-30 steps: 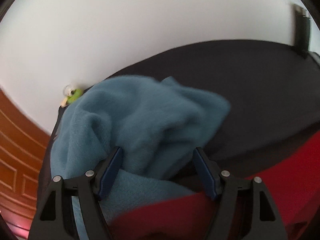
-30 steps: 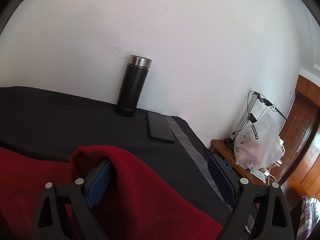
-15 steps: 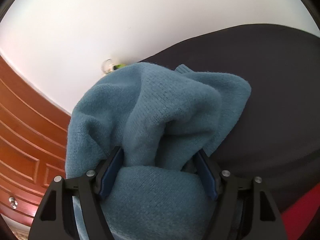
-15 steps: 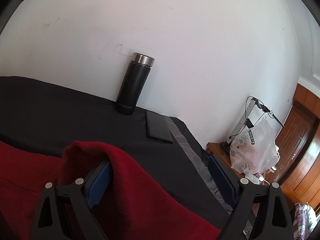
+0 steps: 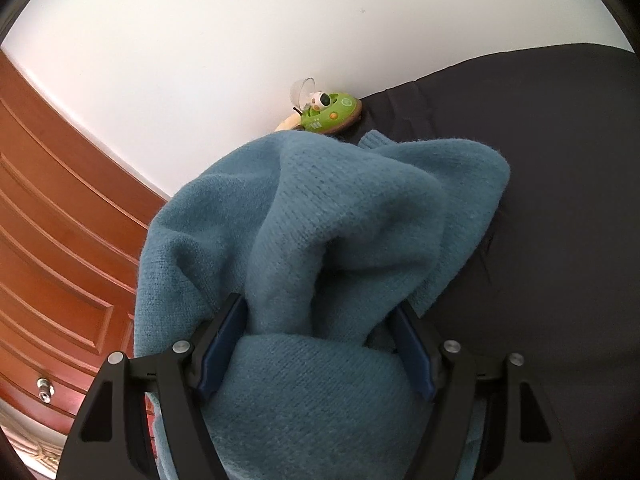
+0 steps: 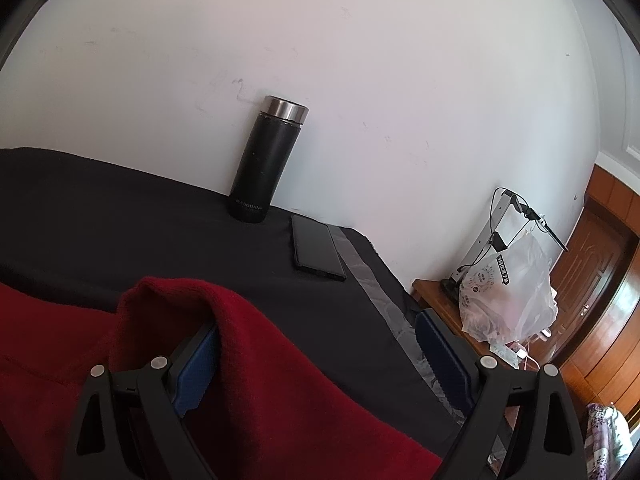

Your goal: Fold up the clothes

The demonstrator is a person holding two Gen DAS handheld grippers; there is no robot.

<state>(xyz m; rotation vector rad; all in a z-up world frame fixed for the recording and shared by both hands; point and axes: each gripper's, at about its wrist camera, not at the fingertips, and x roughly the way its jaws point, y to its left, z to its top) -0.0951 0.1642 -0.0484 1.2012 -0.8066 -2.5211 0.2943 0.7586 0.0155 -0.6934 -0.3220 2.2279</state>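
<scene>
Count: 1 teal sweater (image 5: 320,240), 1 red garment (image 6: 260,380), 1 black flask (image 6: 268,164), 1 phone (image 6: 316,248), 1 green toy (image 5: 330,114), 1 plastic bag (image 6: 508,292).

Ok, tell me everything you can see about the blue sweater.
The blue sweater is a teal, fuzzy knit, crumpled into thick folds rather than laid flat. It lies bunched on the dark cloth, near a green toy. A fat roll of it fills the left gripper, touching both blue pads. A ribbed edge pokes up behind.
</scene>
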